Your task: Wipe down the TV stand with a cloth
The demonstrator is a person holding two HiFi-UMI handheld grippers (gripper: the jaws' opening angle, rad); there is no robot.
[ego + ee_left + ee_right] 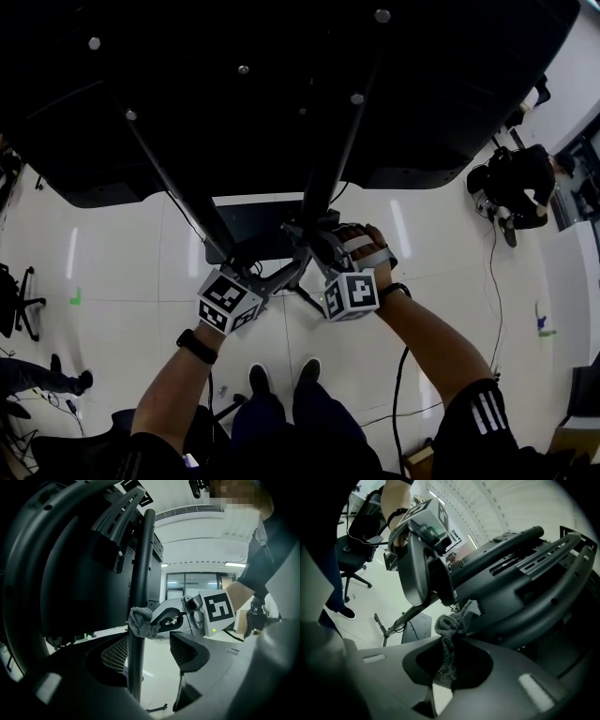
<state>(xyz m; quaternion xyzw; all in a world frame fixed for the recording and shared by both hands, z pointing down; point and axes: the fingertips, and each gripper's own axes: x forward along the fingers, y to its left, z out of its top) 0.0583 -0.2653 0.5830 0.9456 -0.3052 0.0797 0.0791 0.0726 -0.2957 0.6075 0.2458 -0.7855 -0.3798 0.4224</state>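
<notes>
Right claw (451, 643), cloth (446, 626) lengthwise toward pole (140, 564)

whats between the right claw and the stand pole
The grey cloth. The right claw pinches it and holds it against the black pole, with nothing else between them. The left gripper view shows this most clearly.
</notes>
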